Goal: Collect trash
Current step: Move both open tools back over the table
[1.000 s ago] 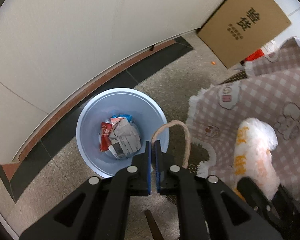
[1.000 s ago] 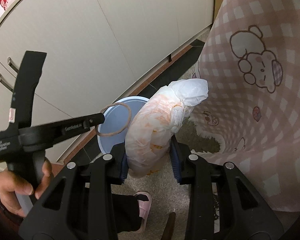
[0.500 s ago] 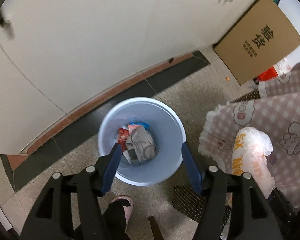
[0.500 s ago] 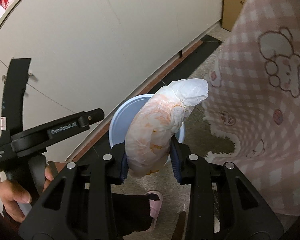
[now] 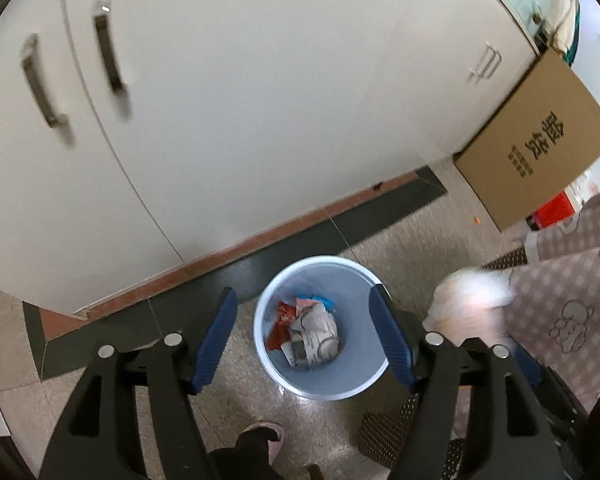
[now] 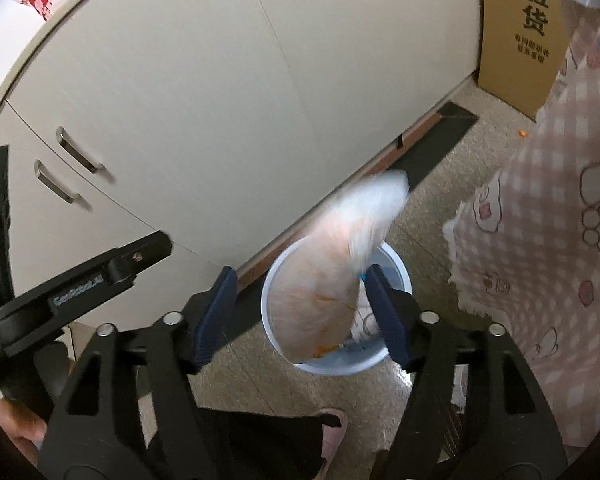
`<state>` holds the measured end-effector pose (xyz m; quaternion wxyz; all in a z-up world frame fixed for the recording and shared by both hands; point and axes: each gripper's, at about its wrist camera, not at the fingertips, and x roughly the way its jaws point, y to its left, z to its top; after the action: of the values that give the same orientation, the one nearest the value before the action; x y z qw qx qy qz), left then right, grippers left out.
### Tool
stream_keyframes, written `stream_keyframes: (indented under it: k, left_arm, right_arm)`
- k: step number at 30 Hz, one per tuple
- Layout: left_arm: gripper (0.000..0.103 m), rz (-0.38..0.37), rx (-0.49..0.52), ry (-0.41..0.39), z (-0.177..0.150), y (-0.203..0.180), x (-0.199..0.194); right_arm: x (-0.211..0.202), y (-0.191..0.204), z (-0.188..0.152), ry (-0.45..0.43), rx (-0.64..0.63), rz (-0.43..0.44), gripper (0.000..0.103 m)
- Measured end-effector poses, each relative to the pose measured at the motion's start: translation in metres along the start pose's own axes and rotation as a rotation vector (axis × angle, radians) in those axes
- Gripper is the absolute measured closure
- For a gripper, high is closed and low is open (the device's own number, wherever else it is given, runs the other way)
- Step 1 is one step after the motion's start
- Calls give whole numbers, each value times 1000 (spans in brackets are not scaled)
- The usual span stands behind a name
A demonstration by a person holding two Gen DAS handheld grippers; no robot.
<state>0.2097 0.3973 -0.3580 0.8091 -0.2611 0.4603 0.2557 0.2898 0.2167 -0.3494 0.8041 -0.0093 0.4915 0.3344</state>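
At the lower centre of the right wrist view, the right claw is standing released, its jaws having just been opening, and the white wrapped bundle between them is blurring as it seems to be dropping toward the pale blue bin. The left claw is also hanging released and empty above that bin, where paper scraps are lying. Dropping trash is the step in hand; next, both claws are needing fresh litter to fetch. The cardboard box at upper right is reading "验货"; "GenRobot.AI" is showing on the left claw's arm.
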Motion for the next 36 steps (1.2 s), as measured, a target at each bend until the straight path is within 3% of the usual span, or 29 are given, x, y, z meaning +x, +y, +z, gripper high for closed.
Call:
stream_keyframes:
  k: [5,11,16,25,36]
  left_arm:
    - [35,8,-9,-37,2,0,-21]
    - [35,-2,-22,-100,-1,-6,-57]
    - [35,-23,37,-190,-3,-36,-103]
    - [31,-125,142,-331,-24,-98,-192]
    - [27,-198,201,-425,-55,-143,-257]
  right_arm:
    - [-17,2,1,-16,-14,-18,36]
    - [-68,9,-1,-69,-50,-49,36]
    - [-128,13,1,-143,-54,-39,36]
    - [-239,3,-9,-318,-5,-19,33]
    - [-320,-20,-28,-442,35,26,32]
